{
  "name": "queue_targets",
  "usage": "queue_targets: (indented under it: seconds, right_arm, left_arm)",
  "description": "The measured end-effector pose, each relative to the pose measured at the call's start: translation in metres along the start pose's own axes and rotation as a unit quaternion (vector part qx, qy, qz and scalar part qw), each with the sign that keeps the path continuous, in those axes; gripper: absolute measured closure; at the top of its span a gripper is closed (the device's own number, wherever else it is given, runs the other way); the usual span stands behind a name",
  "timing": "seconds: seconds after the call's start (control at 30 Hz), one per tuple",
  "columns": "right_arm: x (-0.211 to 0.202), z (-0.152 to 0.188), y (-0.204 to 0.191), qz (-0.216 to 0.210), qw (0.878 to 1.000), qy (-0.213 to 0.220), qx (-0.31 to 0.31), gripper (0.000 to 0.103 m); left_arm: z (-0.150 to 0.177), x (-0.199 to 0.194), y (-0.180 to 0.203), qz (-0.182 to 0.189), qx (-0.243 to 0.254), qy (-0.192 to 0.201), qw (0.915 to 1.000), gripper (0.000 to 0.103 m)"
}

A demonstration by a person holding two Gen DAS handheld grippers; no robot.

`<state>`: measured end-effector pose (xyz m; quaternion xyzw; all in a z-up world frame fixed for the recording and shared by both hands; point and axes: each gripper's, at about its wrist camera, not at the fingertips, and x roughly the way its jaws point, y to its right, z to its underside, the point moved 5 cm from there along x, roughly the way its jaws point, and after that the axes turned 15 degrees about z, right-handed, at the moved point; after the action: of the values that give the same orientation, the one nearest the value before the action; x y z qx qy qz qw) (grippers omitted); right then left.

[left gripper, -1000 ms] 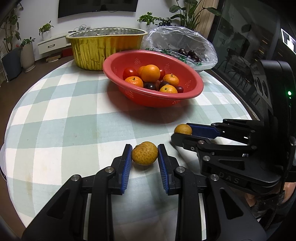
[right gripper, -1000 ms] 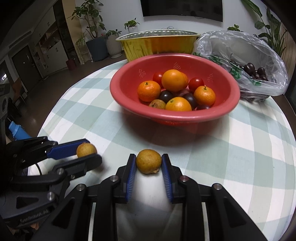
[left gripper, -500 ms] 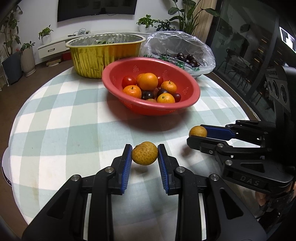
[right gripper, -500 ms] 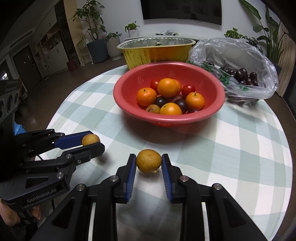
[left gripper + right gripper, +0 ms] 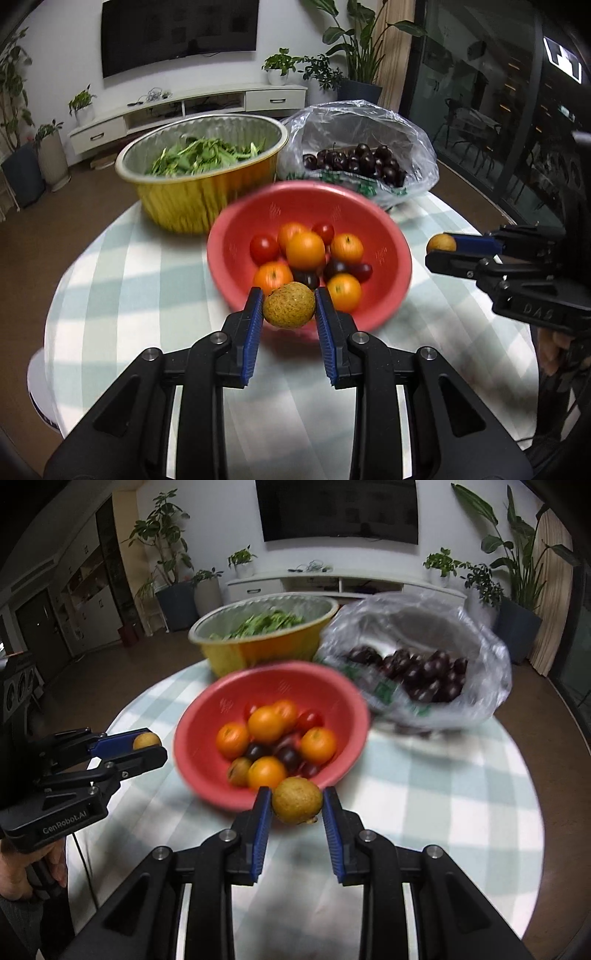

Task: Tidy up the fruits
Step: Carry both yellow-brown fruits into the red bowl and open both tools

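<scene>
At lower centre of each wrist view, the left gripper (image 5: 289,308) and right gripper (image 5: 297,805) each clamped one brownish-yellow fruit (image 5: 289,304), the left's long axis crosswise between the pads, before the red bowl (image 5: 391,236) holding five oranges (image 5: 305,249).

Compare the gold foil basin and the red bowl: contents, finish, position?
Contents: the gold foil basin holds green leaves; the red bowl holds oranges, tomatoes and dark round fruit. Finish: the basin has a crinkled, shiny metallic wall; the bowl is smooth red plastic with small perforated patches. Position: the basin stands behind the bowl, farther from both grippers. Both are round, open-topped and upright on the checked tablecloth.
</scene>
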<state>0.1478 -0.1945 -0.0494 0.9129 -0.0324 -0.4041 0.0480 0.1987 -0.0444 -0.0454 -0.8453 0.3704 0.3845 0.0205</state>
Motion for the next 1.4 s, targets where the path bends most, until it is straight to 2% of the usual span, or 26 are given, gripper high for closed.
queue_targets:
  seconds: [0.17, 0.33, 0.63, 0.93, 1.0, 1.13, 1.23, 1.37, 1.4]
  right_arm:
    - [0.014, -0.026, 0.006, -0.002, 1.000, 0.000, -0.007, 0.073]
    - [0.040, -0.042, -0.009, -0.013, 0.999, -0.012, -0.031, 0.073]
    - [0.074, -0.036, -0.032, -0.012, 0.997, -0.039, -0.066, 0.073]
    - [0.085, -0.031, -0.030, -0.007, 0.997, -0.051, -0.061, 0.073]
    - [0.085, -0.031, -0.030, -0.006, 0.997, -0.051, -0.061, 0.073]
    - [0.087, -0.029, -0.030, -0.001, 0.997, -0.053, -0.061, 0.072]
    - [0.088, -0.029, -0.028, 0.002, 0.997, -0.050, -0.060, 0.072]
    - [0.088, -0.029, -0.026, 0.001, 0.997, -0.051, -0.057, 0.072]
    - [0.087, -0.029, -0.026, 0.002, 0.997, -0.049, -0.058, 0.070]
  left_arm:
    - [-0.019, 0.027, -0.008, 0.003, 0.001, -0.017, 0.9998, 0.077]
    - [-0.027, 0.057, -0.016, 0.003, 0.004, -0.036, 0.9993, 0.077]
    - [-0.018, 0.090, -0.022, 0.003, 0.006, -0.058, 0.9983, 0.077]
    - [-0.019, 0.095, -0.023, -0.011, 0.011, -0.056, 0.9983, 0.075]
    - [-0.019, 0.093, -0.024, -0.016, 0.009, -0.057, 0.9982, 0.071]
    - [-0.017, 0.089, -0.029, -0.028, 0.003, -0.050, 0.9984, 0.055]
    - [-0.018, 0.085, -0.028, -0.025, 0.005, -0.043, 0.9987, 0.048]
    - [-0.018, 0.079, -0.024, -0.029, 0.011, -0.038, 0.9988, 0.046]
    - [-0.017, 0.076, -0.024, -0.029, 0.009, -0.034, 0.9989, 0.042]
